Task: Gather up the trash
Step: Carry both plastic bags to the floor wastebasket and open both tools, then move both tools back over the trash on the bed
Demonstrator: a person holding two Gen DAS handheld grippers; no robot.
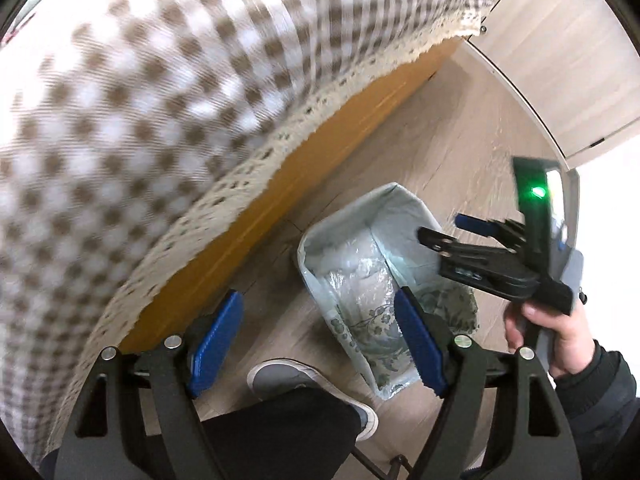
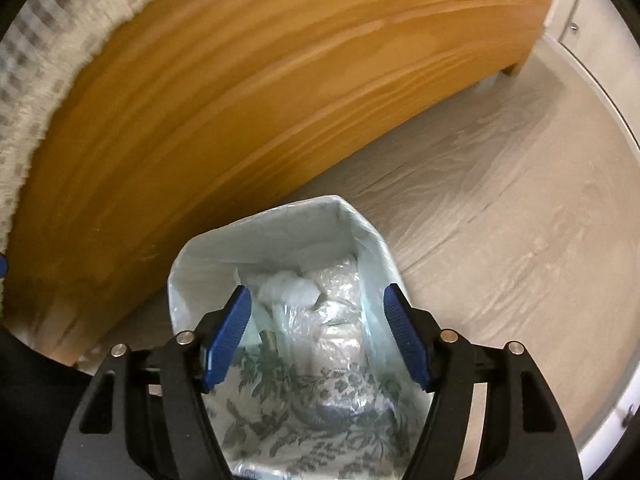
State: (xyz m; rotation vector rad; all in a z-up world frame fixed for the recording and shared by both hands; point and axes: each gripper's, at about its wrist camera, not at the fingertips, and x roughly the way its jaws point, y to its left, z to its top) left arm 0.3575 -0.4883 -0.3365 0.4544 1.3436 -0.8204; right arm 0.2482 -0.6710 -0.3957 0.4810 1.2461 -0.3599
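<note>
A rectangular trash bin (image 1: 320,236) with a pale plastic liner and a green floral pattern stands on the floor beside the wooden bed frame (image 1: 280,200). It holds crumpled clear plastic and white paper trash (image 2: 320,300). My left gripper (image 1: 316,316) is open and empty, above the floor next to the bin. My right gripper (image 2: 318,312) is open and empty, directly over the bin's opening (image 2: 264,240). It also shows from the side in the left wrist view (image 1: 444,232), hovering over the bin's right side.
A checked brown-and-white bedspread with a lace edge (image 1: 160,100) hangs over the bed frame. The floor is light wood-look (image 2: 500,220). My shoe (image 1: 288,376) and dark trouser leg stand left of the bin. A pale cabinet (image 1: 560,60) lines the far wall.
</note>
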